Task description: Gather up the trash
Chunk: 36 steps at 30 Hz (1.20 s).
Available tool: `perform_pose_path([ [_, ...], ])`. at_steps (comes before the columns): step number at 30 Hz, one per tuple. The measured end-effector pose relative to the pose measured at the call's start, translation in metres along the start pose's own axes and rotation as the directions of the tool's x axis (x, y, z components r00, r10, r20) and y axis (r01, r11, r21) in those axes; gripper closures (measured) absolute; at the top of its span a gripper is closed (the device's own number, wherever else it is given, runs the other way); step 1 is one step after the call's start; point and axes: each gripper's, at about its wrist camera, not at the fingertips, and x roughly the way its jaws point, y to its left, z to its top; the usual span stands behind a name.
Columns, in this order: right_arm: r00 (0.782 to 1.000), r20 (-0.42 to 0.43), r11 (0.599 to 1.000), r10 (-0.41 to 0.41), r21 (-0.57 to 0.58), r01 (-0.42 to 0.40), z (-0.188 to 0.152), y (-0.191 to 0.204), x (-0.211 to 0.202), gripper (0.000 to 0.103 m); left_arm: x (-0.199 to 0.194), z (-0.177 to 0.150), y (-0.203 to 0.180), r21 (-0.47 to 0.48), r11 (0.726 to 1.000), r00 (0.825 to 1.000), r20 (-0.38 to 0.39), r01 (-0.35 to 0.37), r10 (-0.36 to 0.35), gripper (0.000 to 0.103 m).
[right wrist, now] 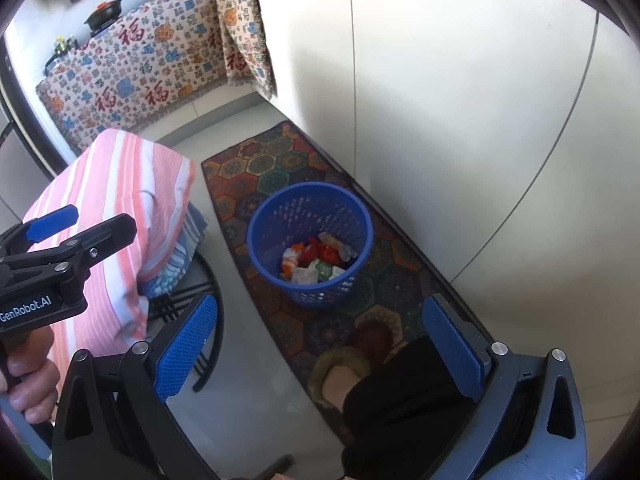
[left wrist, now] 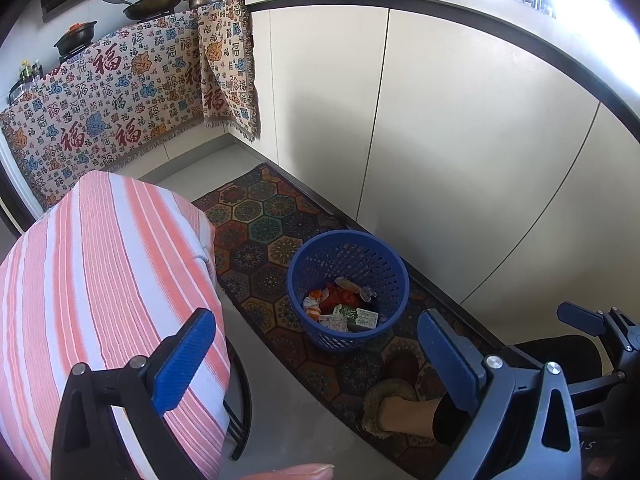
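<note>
Both claws hung spread and empty: left gripper [left wrist: 316, 364], right gripper [right wrist: 320, 352]. The blue perforated plastic basket [left wrist: 376, 256] sat centre-frame on the patterned hexagon rug [left wrist: 256, 216], holding crumpled wrappers and cartons [left wrist: 340, 308]. It looked light and stiff; its rim seemed the best hold.

blue basket [left wrist: 320, 256], pink-striped cloth [left wrist: 100, 264] (white bands), hexagon-patterned rug [left wrist: 260, 220]

We see a pale tiled floor [left wrist: 280, 392] at lower centre of both views. On it a patterned rug [left wrist: 256, 224] runs along the cabinet base. A blue basket [left wrist: 348, 256] stands on the rug, mid-frame, with wrappers and cartons inside. Nearer the bottom edge, slippered feet [left wrist: 394, 408] rest on the rug. At left, a dark metal frame [right wrist: 208, 320] stands on the tiles.
</note>
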Motion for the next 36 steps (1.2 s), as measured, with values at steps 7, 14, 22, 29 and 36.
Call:
perform_pose_path([
  [7, 1.000, -0.001, 1.000, 0.001, 0.002, -0.001, -0.0003, 0.0002, 0.0004, 0.000, 0.0016, -0.0001, -0.0020, 0.007, 1.000, 1.000, -0.004, 0.002, -0.002, 0.000],
  [14, 1.000, -0.001, 1.000, 0.000, 0.002, 0.000, 0.0001, -0.0004, 0.0003, 0.000, 0.0022, 0.0004, -0.0040, 0.011, 1.000, 1.000, -0.004, 0.000, 0.000, 0.000],
  [22, 1.000, -0.007, 1.000, -0.001, 0.007, 0.001, -0.0035, -0.0016, 0.0034, 0.000, 0.0030, 0.0010, -0.0060, 0.018, 1.000, 1.000, -0.005, 0.002, -0.002, 0.000],
  [29, 1.000, -0.009, 1.000, -0.006, 0.012, 0.006, -0.0048, -0.0017, 0.0038, 0.000, 0.0038, 0.0014, -0.0078, 0.028, 1.000, 1.000, -0.006, 0.007, -0.007, 0.000],
  [36, 1.000, -0.019, 1.000, -0.007, 0.017, 0.008, -0.0061, -0.0013, 0.0057, 0.000, 0.0023, -0.0034, -0.0055, 0.017, 0.999, 1.000, 0.007, 0.029, -0.029, 0.000],
])
